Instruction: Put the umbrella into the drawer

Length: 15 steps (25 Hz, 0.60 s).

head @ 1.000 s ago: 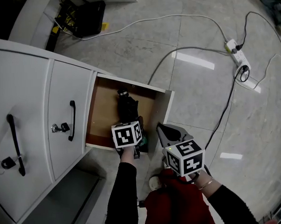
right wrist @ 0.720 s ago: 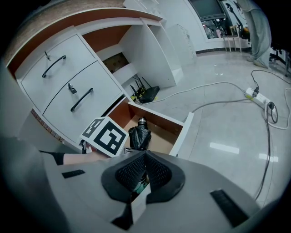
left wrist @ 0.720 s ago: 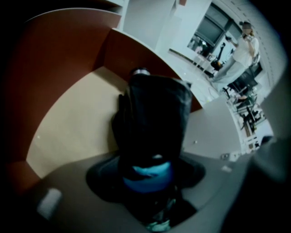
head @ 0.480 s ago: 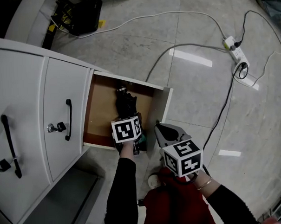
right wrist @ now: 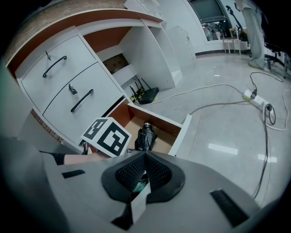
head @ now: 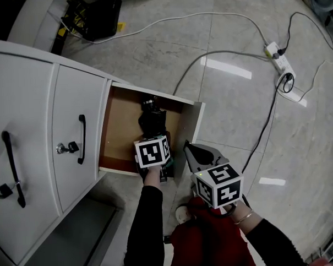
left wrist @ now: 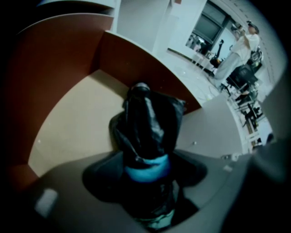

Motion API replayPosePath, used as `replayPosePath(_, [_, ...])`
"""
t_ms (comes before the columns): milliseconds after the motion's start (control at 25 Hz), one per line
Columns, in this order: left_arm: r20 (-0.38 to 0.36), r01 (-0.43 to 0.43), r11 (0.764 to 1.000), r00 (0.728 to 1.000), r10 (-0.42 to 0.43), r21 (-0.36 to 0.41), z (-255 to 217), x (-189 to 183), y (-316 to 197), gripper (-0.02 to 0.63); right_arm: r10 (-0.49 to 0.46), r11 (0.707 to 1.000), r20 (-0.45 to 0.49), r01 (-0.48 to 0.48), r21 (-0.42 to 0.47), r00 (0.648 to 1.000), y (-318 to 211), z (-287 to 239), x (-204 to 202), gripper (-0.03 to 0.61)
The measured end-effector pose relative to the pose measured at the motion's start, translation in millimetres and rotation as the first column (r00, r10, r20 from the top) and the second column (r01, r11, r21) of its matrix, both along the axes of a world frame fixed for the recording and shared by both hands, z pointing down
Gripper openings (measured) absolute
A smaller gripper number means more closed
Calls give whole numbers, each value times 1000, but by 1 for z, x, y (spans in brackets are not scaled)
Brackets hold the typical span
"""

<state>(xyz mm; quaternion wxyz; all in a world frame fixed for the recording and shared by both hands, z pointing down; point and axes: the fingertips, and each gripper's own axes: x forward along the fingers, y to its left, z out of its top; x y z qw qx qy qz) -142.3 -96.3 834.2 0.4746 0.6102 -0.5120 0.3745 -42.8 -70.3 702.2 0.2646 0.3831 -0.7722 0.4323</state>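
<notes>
A folded black umbrella [head: 151, 120] with a blue band [left wrist: 146, 168] lies in the open wooden drawer [head: 120, 131], its handle end toward the drawer's back. My left gripper [head: 152, 140] points steeply down over the umbrella's near end. Its jaws are opening, and the umbrella [left wrist: 148, 120] sits between the pads [left wrist: 99, 175] without being squeezed. My right gripper [head: 188, 148] hovers outside the drawer's front panel [head: 191, 127], over the floor. In the right gripper view its pads [right wrist: 132, 170] meet with nothing between them, and the umbrella [right wrist: 145, 136] shows beyond.
The white cabinet [head: 28, 124] at left has closed drawers with black handles [head: 81, 138] and keys [head: 65, 147]. A power strip [head: 281, 64] and cables [head: 218, 58] lie on the tiled floor. A black device [head: 95, 17] sits at the top left. A person [left wrist: 234, 52] stands far off.
Both grippers and the umbrella keep their places. Only the head view shifts a little.
</notes>
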Motion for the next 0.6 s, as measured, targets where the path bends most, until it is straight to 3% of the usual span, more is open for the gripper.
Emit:
replayPosePath(480, [-61,60,996,997,-56,64,-42,-2,4,301,18,1000,15,-18,-1,1000,11,-26,-5,2])
replayPosePath(600, [-60,71,992,996,-65,107,-61,-6,4,260,20,1000,18,-20,3,1000,12,-33,-7,2])
